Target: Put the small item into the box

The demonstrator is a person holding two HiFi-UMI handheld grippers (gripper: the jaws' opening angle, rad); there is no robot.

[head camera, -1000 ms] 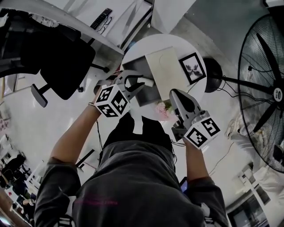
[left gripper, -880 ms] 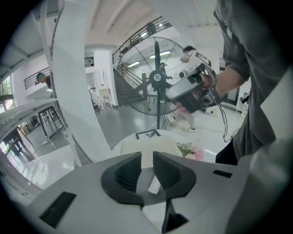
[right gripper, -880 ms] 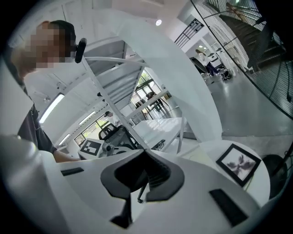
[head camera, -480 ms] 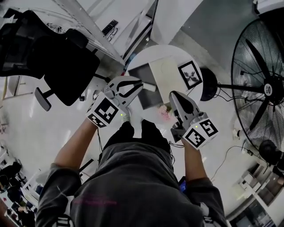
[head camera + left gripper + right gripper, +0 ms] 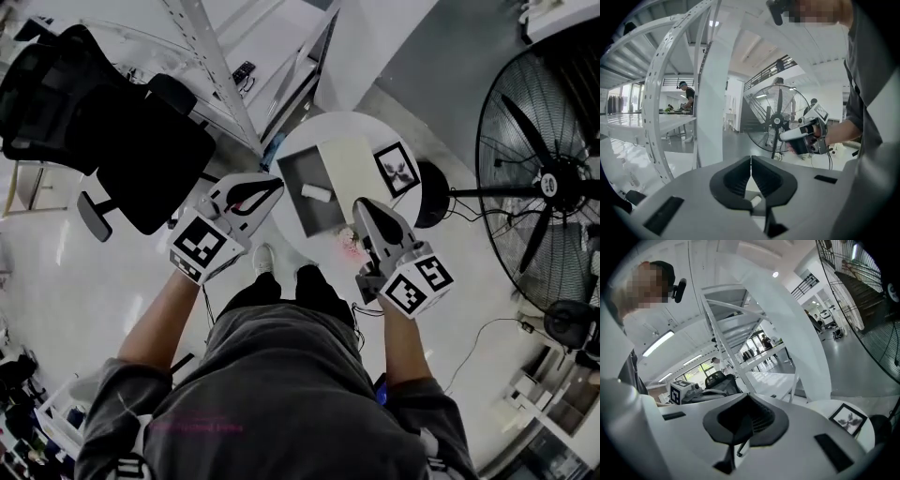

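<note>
Beside the box (image 5: 314,217), the left gripper (image 5: 273,187) has lifted away, closing empty.

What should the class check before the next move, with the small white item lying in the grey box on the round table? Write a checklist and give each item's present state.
1. Small white cylinder lies inside the open grey box: ok.
2. Left gripper empty: ok. Its jaws have just been closing, and nothing is between them.
3. Right gripper empty, jaws together: ok.
4. Flat cream lid shut over the box: not ok, it stands open.
5. Black-framed picture clear of the lid's edge: cannot tell, since the two sit close together.
</note>
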